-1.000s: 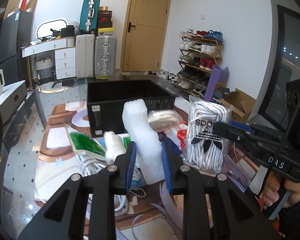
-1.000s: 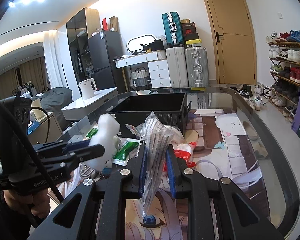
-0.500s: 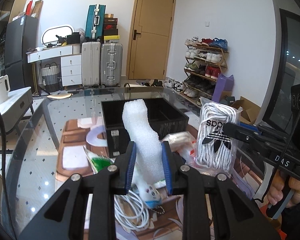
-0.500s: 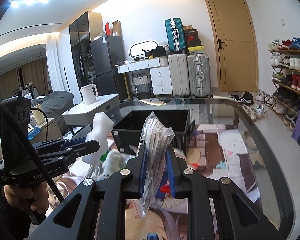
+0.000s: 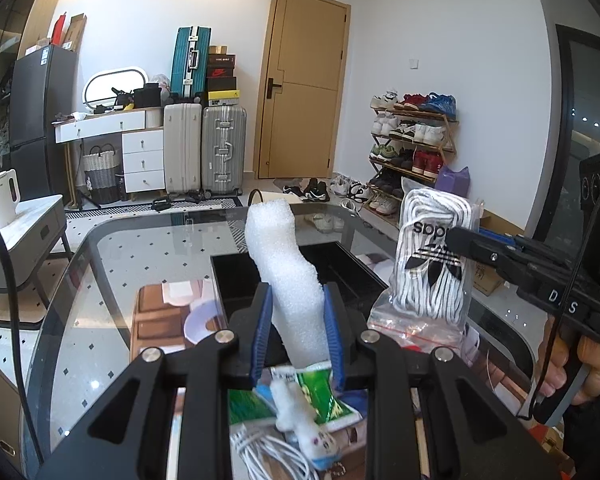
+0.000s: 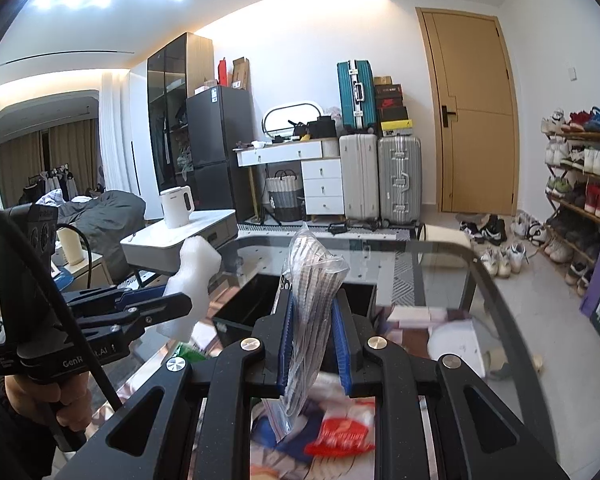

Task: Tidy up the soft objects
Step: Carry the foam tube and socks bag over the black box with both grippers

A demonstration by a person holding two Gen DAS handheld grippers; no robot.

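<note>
While left gripper (image 5: 297, 334) pinched foam piece (image 5: 286, 276) and right gripper (image 6: 313, 344) pinched lace bag (image 6: 310, 300), slick plastic risked slipping before far black bin (image 5: 340, 268).

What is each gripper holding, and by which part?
Left gripper: white foam piece, pinched near its lower end. Right gripper: clear bag of shoelaces, pinched around its lower middle.

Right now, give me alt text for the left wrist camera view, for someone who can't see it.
The left gripper clamps a white foam piece upright above a cluttered glass table. Beside it, the right gripper holds a clear bag of white laces. A black bin sits just behind both.
</note>
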